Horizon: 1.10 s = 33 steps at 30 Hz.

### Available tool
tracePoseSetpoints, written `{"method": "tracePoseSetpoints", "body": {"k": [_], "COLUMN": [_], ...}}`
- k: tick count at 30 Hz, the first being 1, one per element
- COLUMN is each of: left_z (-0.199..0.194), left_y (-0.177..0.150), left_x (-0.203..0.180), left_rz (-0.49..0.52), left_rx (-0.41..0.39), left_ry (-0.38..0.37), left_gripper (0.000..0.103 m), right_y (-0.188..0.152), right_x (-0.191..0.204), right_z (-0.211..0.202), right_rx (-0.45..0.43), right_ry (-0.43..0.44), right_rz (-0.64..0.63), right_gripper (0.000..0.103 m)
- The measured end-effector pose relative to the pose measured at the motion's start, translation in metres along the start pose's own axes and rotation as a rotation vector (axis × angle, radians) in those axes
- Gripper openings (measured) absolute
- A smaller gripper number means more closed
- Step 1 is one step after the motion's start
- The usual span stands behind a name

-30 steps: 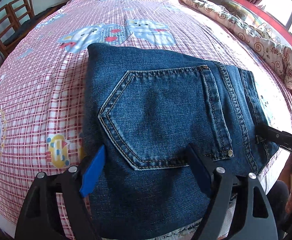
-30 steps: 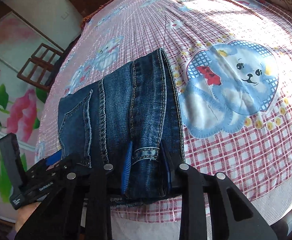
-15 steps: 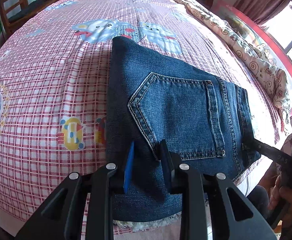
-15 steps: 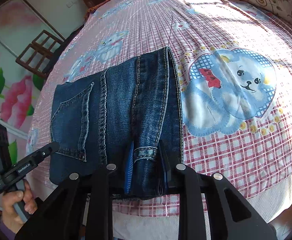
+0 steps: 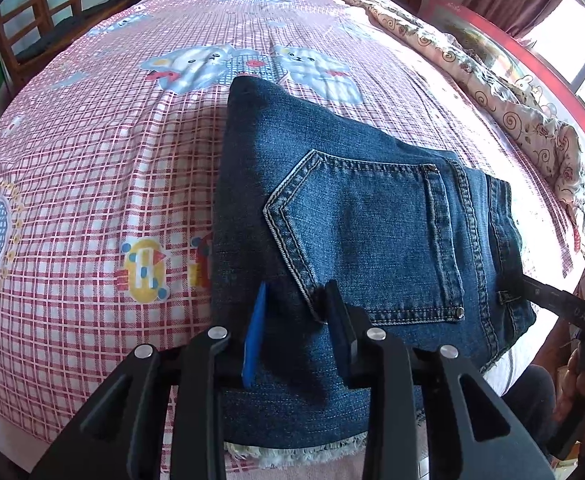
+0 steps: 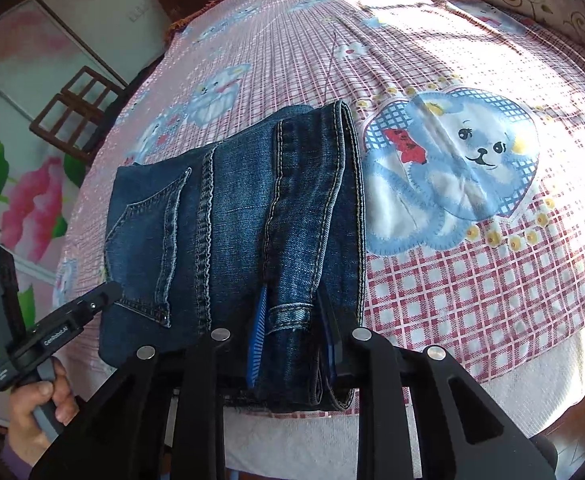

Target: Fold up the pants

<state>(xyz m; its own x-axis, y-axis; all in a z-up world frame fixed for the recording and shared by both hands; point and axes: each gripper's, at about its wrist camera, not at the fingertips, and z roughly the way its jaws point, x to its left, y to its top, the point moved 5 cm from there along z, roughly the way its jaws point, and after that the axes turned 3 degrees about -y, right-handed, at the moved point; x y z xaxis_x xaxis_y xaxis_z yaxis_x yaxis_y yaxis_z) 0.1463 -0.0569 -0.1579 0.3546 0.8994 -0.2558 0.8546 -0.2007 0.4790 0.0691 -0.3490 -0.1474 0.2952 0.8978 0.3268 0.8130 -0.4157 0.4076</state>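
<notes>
Count: one folded pair of jeans (image 5: 356,224) on one bed (image 5: 92,160); my two grippers; one wooden chair (image 5: 32,16); one quilt (image 5: 492,80).

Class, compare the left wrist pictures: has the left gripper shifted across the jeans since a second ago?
Yes. The left gripper has slid left off the back pocket, its jaws just closing onto the jeans at the pocket's pointed end.

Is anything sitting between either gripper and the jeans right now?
Nothing visible. The left gripper and right gripper both already pinch the near edge of the folded jeans on the checked bedsheet.
</notes>
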Motion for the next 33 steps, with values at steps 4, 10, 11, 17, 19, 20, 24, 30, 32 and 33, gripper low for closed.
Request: {"method": "tracePoseSetpoints", "body": {"k": [4,10,11,17,19,20,24,30,32,33], "left_z": [0.001,0.005,0.005,-0.013,-0.031,-0.038,-0.047,-0.037,-0.031,-0.028], "left_y": [0.001,0.005,0.005,0.007,0.012,0.015,0.026,0.024,0.020,0.019], "left_x": [0.000,0.001,0.002,0.011,0.026,0.034,0.061,0.075,0.070,0.069], "left_rz": [0.002,-0.001,-0.004,0.025,0.019,0.008,-0.039,-0.126,-0.142,-0.142], "left_rx": [0.003,0.005,0.003,0.001,-0.053,-0.073,-0.071,-0.022,-0.007,0.001], "left_ry": [0.002,0.001,0.000,0.007,-0.005,-0.041,-0.129,-0.209,-0.214,-0.205], "left_gripper": [0.031,0.032,0.032,0.059,0.069,0.073,0.084,0.086,0.086,0.086], "right_y": [0.004,0.019,0.016,0.014,0.020,0.023,0.030,0.030,0.037,0.041], "right_x": [-0.009,0.013,0.019,0.018,-0.001,-0.012,-0.043,-0.055,-0.049,-0.045], "right_z": [-0.009,-0.035,-0.022,-0.003,-0.022,-0.027,-0.026,0.000,0.011,0.017], "right_rx": [-0.007,-0.156,-0.105,0.000,-0.044,-0.051,-0.050,-0.001,-0.005,0.002], "right_ry": [-0.092,-0.120,-0.092,-0.015,0.098,0.164,0.228,0.265,0.301,0.295], "right_rz": [0.006,-0.109,-0.134,-0.130,-0.020,0.039,0.141,0.177,0.158,0.140], "right_gripper": [0.028,0.028,0.028,0.043,0.045,0.050,0.050,0.050,0.050,0.050]}}
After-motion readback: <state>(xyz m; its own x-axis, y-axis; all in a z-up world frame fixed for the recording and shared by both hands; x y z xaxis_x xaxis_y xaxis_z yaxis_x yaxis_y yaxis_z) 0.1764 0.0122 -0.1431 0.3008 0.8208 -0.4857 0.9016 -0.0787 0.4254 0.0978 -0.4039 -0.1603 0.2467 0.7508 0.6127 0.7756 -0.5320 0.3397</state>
